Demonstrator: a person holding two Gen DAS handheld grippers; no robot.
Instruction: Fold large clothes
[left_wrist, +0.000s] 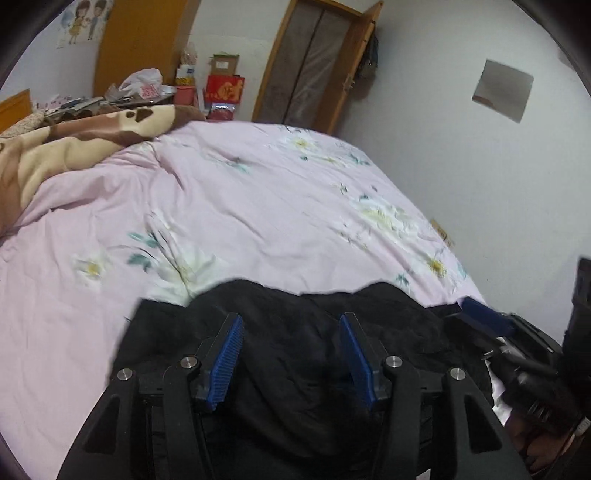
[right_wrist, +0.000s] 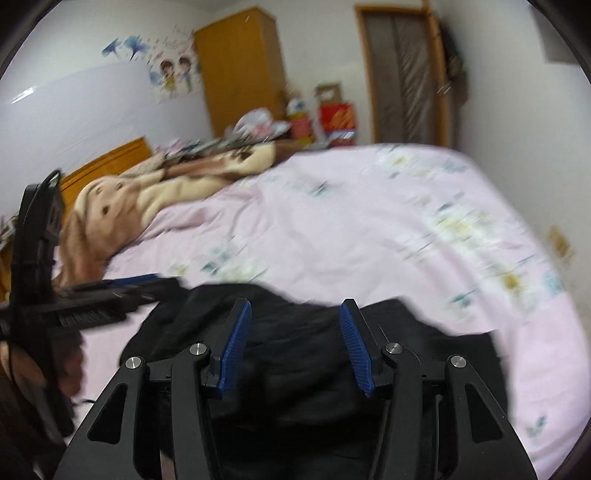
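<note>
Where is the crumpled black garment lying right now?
The crumpled black garment lies on the near edge of the pink floral bedsheet, at the bottom of both wrist views, beneath the open left gripper and open right gripper.

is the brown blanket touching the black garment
Apart. The left wrist view shows bare pink sheet between the brown blanket and the black garment.

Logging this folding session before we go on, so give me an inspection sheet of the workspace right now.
Surface: bed with pink floral sheet, wrinkled.
Job's things: black garment bunched at the near edge.
Clutter: brown-and-cream blanket heaped toward the headboard; boxes and bags beyond it.
Grippers: left gripper and right gripper open over the garment, gripping nothing.
Cables: nothing seen.
Surroundings: wooden wardrobe, door, wall stickers.
</note>
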